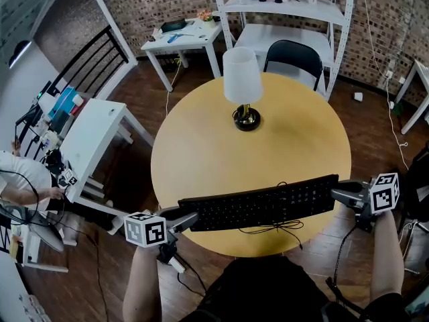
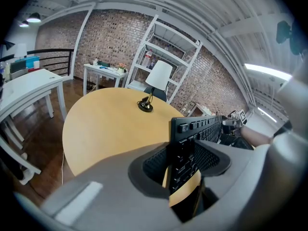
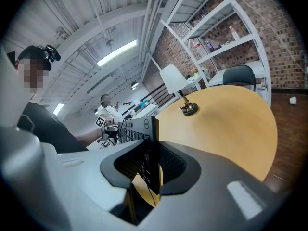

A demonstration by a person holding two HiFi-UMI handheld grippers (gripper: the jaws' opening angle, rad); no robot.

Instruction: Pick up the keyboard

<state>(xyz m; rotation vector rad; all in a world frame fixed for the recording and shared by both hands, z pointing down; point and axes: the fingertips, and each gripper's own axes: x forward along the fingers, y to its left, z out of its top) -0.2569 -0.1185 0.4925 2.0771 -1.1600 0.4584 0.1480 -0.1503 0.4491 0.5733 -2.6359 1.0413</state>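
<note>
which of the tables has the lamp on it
The round yellow table in the middle: the lamp stands near its far edge. The left white table and the back white table are rectangular.

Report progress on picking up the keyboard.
Done: the left gripper and right gripper each clamp one end of the keyboard. In hand: the lift. Tabletop shows beneath each gripped end, so it looks just clear of the table. Left: raising it further, since its cable lies on the wood.
</note>
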